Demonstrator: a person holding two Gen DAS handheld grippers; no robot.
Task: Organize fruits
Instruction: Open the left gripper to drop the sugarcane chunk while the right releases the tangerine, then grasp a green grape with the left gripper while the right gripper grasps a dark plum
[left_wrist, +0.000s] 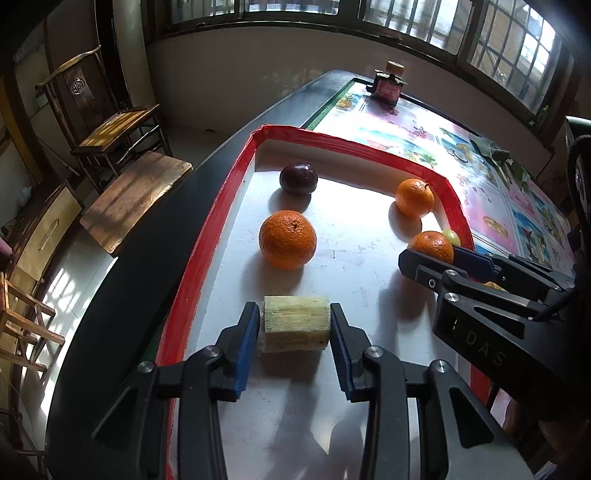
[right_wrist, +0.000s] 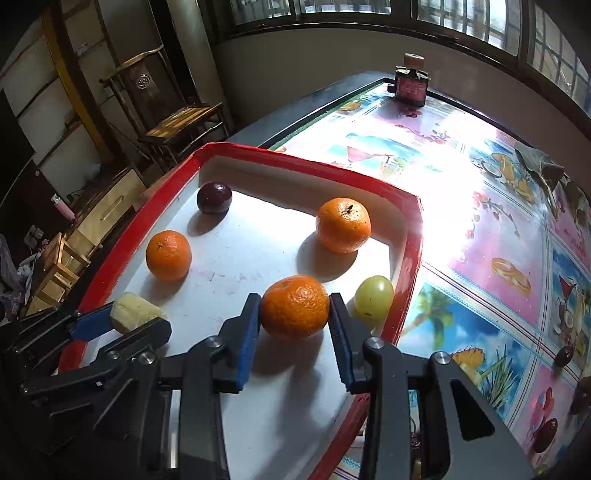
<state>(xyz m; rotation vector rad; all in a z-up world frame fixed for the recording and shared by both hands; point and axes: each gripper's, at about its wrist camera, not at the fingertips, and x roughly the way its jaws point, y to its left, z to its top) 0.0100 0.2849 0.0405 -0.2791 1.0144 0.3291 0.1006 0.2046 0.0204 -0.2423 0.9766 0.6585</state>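
The left tongs (left_wrist: 294, 325) stand partly open around a pale yellow sugarcane piece (left_wrist: 296, 322) that rests on the white floor of the red-rimmed tray (left_wrist: 207, 251); a thin gap shows at the left pad, so the pads bracket the piece without clearly pressing on it. The right tongs (right_wrist: 293, 314) sit at a similar narrow opening with a tangerine (right_wrist: 295, 307) between the blue pads, which lie against its sides while it rests on the tray floor. Just right of that tangerine, by the tray's right rim, lies a green grape-like fruit (right_wrist: 373, 297). Farther into the tray, a second tangerine (right_wrist: 343, 224) sits near the far right corner, a third (right_wrist: 168, 254) lies near the left rim, and a dark purple passion fruit (right_wrist: 214, 197) sits by the far left corner. The tray rests on a counter (right_wrist: 480, 229) covered with a fruit-patterned cloth; beyond the tray, at the counter's far end, stands a dark bottle (right_wrist: 410, 83).
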